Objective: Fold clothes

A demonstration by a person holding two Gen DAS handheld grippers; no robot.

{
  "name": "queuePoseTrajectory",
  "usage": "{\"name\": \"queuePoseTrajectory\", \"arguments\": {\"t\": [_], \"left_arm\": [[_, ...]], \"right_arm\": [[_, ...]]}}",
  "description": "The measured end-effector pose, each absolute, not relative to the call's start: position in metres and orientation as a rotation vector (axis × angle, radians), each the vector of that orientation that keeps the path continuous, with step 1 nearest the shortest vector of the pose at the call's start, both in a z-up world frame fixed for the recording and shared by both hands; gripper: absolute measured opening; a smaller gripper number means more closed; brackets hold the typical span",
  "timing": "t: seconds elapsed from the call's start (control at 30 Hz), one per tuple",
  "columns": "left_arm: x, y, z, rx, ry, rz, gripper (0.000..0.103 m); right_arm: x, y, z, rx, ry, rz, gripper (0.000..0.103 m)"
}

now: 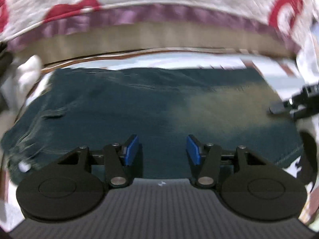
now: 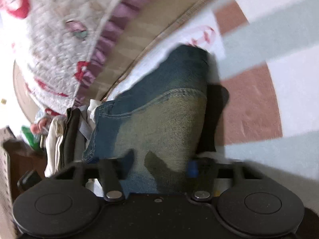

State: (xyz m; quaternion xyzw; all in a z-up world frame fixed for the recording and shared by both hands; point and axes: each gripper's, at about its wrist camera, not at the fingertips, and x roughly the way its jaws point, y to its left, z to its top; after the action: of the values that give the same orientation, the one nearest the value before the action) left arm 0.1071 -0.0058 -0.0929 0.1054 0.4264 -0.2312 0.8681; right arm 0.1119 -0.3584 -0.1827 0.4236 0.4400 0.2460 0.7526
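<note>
Although both views are smeared by blur, you can see the main things. Your left tongs stand about half open above the jeans, with bare denim in the gap between the blue pads; nothing is held there. The jeans lie spread on a checked sheet of pink, white and pale green squares. Your right tongs are set around a raised fold of the same jeans, and the denim fills the space between the fingers; whether the pads really press on it you cannot tell, because they are dark, blurred and half covered by the cloth. A quilted white cover with red marks and a purple frill is cut off at the top. At the left of the right view, a stack of other clothes is too crowded to separate.
</note>
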Motion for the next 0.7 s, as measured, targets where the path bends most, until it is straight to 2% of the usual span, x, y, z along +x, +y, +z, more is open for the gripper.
{"name": "queuePoseTrajectory", "arguments": {"t": [0.1,0.23,0.33,0.4,0.57,0.6,0.63,0.67,0.7], "left_arm": [[0.112,-0.007,-0.109,0.240,0.957,-0.503,0.055],[0.115,0.000,-0.111,0.195,0.978,-0.491,0.055],[0.110,-0.004,-0.113,0.211,0.968,-0.482,0.056],[0.109,-0.004,-0.114,0.212,0.961,-0.476,0.056],[0.112,-0.006,-0.116,0.210,0.946,-0.485,0.056],[0.112,-0.006,-0.116,0.210,0.940,-0.491,0.056],[0.109,-0.007,-0.115,0.227,0.910,-0.502,0.056],[0.104,-0.009,-0.115,0.248,0.875,-0.515,0.055],[0.100,-0.010,-0.114,0.268,0.840,-0.527,0.036]], "right_arm": [[0.110,-0.368,-0.164,1.056,0.837,0.669,0.022],[0.114,-0.357,-0.156,0.927,0.841,0.654,0.025],[0.118,-0.353,-0.162,0.911,0.885,0.631,0.036],[0.120,-0.353,-0.165,0.948,0.879,0.670,0.048],[0.112,-0.337,-0.177,0.998,0.906,0.615,0.051],[0.110,-0.332,-0.180,0.987,0.908,0.588,0.044],[0.108,-0.330,-0.183,0.984,0.893,0.559,0.031],[0.108,-0.328,-0.183,0.996,0.868,0.551,0.012],[0.108,-0.328,-0.179,1.026,0.841,0.559,0.012]]}}
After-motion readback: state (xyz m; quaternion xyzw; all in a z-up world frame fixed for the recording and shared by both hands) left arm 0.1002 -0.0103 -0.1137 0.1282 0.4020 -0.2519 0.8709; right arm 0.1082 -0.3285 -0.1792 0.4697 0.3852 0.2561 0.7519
